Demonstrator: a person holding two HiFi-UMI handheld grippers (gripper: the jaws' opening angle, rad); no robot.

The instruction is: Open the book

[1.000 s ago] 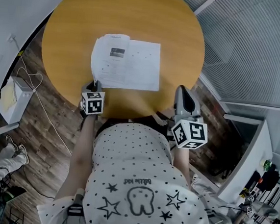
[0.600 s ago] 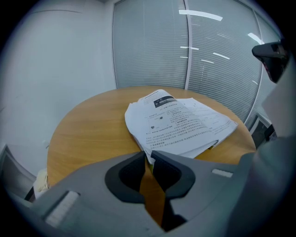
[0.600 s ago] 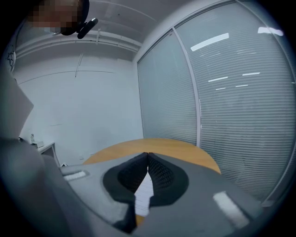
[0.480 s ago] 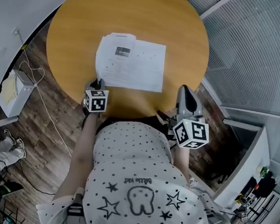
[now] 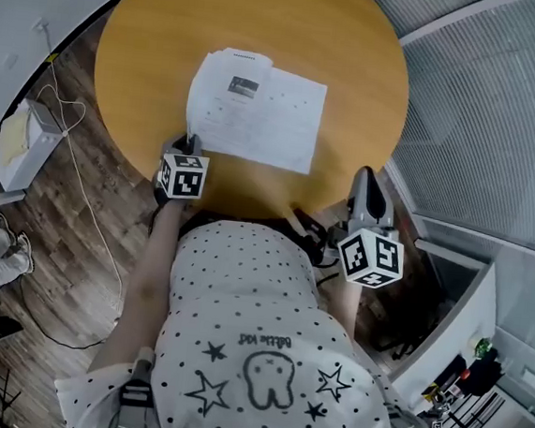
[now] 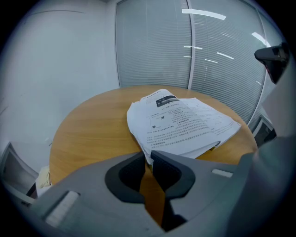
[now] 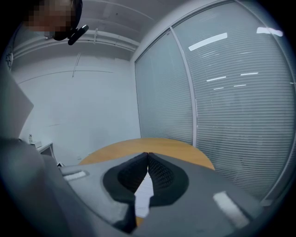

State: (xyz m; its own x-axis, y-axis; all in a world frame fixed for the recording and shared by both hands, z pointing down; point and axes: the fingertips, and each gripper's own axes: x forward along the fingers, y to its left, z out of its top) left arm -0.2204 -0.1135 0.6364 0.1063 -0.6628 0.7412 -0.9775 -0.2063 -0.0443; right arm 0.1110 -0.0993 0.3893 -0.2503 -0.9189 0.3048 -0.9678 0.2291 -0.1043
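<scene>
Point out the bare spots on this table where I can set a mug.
Bare: the far half of the table beyond the book, plus strips between book and rim on both sides. Crowded: the near edge, where the left gripper sits at the book's corner.

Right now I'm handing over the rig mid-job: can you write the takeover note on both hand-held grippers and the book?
Left hand-held gripper: jaws nearly together at the near left corner of the book, apparently pinching it.
Right hand-held gripper: shut, empty, held off the near edge of the table.
The book lies flat on the round table, not yet opened, its pages slightly fanned on the left.
Done: corner reached.
Left: lift the cover and fold it open.
</scene>
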